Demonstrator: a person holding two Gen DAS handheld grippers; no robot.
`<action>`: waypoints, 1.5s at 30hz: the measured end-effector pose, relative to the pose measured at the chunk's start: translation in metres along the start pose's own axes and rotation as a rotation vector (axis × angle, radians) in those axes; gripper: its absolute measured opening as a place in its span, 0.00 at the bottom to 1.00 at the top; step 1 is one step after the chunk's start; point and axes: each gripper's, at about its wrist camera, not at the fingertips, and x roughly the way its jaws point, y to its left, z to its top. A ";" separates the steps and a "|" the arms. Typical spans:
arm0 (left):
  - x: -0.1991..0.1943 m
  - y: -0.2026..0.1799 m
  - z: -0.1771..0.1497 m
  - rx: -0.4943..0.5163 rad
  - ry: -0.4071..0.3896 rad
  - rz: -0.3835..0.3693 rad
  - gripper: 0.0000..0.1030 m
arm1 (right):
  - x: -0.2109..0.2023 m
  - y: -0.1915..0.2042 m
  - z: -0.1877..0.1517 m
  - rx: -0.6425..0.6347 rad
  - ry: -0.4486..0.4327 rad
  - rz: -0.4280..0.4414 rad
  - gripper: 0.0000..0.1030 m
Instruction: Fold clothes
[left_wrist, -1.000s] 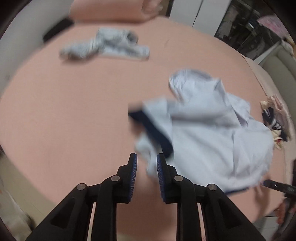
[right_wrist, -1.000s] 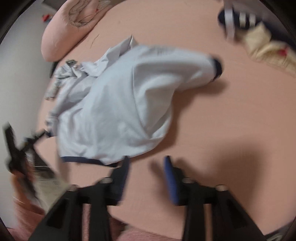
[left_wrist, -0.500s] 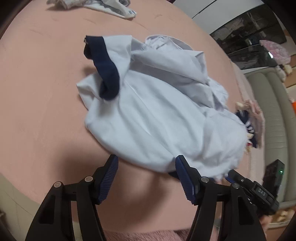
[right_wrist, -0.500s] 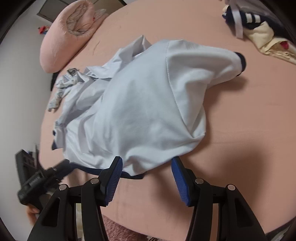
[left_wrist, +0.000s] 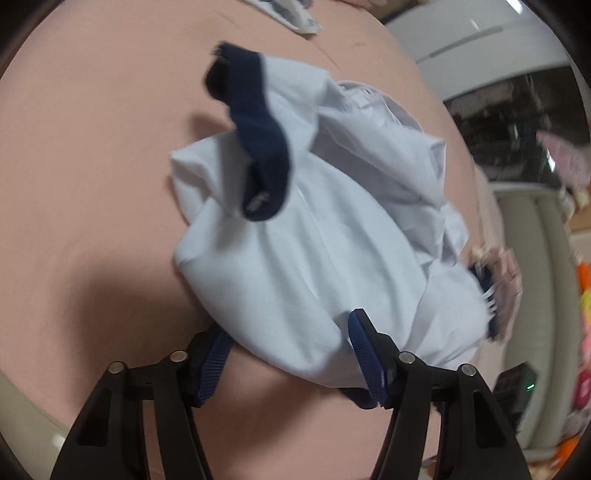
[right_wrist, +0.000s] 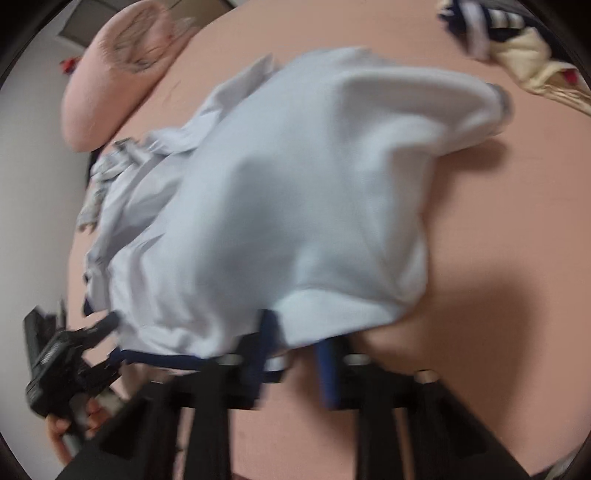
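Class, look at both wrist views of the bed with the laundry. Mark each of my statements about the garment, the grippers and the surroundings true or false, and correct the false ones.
1. The pale blue shirt with navy cuffs lies crumpled on the pink bedsheet. True.
2. The left gripper has its fingers spread wide at the shirt's near edge. True.
3. The shirt is already folded into a neat rectangle. False: it is a rumpled heap with one navy cuff flopped over it.
4. The pink pillow sits on top of the shirt. False: it lies beyond the shirt, at the bed's far end.
5. The right gripper points away from the shirt. False: it is at the shirt's hem.
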 end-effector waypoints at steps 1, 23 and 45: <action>0.000 0.000 0.001 0.005 -0.001 -0.003 0.10 | 0.002 0.000 -0.002 -0.002 0.006 0.006 0.09; -0.108 -0.070 0.015 0.344 -0.254 -0.102 0.03 | -0.131 -0.055 -0.019 -0.029 -0.289 0.206 0.03; -0.132 -0.220 0.072 0.566 -0.292 -0.179 0.03 | -0.272 0.013 -0.005 -0.129 -0.578 0.088 0.03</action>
